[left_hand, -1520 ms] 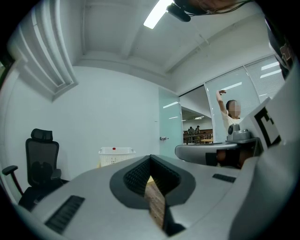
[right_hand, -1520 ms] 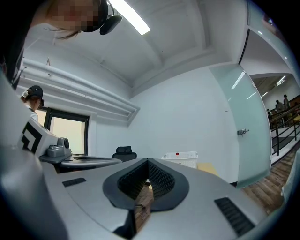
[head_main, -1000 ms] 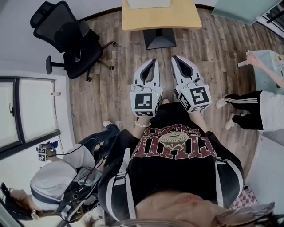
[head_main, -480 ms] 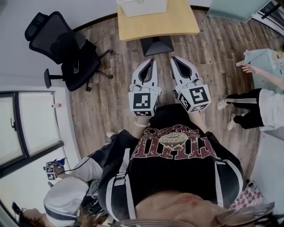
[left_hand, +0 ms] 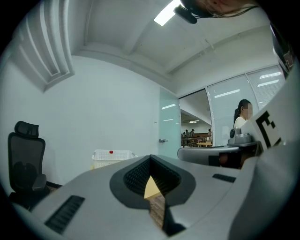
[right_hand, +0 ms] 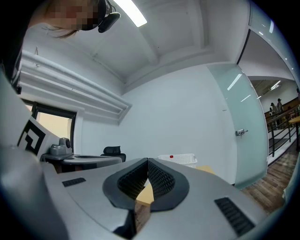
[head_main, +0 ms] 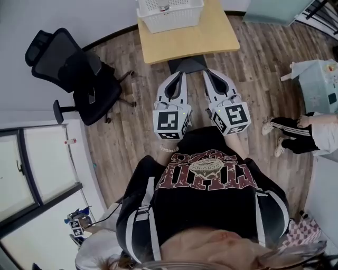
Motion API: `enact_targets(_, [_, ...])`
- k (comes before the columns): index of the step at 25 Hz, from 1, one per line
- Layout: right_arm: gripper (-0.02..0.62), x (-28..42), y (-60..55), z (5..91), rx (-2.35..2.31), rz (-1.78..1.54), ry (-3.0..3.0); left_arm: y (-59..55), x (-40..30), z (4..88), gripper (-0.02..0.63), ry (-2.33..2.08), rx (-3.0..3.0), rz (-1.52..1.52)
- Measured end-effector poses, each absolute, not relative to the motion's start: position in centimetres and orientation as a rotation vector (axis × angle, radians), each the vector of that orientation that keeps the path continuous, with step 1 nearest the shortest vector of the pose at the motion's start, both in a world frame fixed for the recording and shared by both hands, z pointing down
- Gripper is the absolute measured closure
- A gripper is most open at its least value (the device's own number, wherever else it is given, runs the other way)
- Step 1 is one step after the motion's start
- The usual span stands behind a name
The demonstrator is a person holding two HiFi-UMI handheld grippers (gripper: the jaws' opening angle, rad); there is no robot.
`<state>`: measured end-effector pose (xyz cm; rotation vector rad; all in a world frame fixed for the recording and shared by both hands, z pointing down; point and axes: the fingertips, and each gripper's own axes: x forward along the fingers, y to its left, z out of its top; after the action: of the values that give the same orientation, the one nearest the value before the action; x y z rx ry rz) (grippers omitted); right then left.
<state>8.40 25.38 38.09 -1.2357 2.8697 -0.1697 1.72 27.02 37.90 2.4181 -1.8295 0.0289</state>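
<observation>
At left, black office chair (head_main: 74,74) on the wood floor (head_main: 132,121), well apart from the grippers. Left gripper (head_main: 181,75) in mid-air, jaws pressed together at the tips, nothing pinched; points toward the near edge of the worktop (head_main: 158,45). Just beside it, right gripper (head_main: 207,74), jaws likewise pressed together and empty. White basket (head_main: 170,13) on the far part of the worktop, beyond both grippers. At far right, a person's legs (head_main: 296,145) on the floor.

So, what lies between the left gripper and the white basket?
In the head view, the table's dark foot and bare tabletop lie between the left gripper and basket.
</observation>
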Motion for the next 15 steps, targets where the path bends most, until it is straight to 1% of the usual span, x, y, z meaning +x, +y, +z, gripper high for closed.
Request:
enact_targets(10, [0.578, 3.1, 22.6, 38.2, -1.254, -0.172, 2.851, 24.1, -3.4, 38.6, 0.56, -1.82, 2.415, 0.061])
enact_targets(15, [0.578, 2.4, 21.8, 38.2, -1.252, -0.184, 2.859, 23.2, -4.1, 38.7, 0.56, -1.81, 2.416, 0.075])
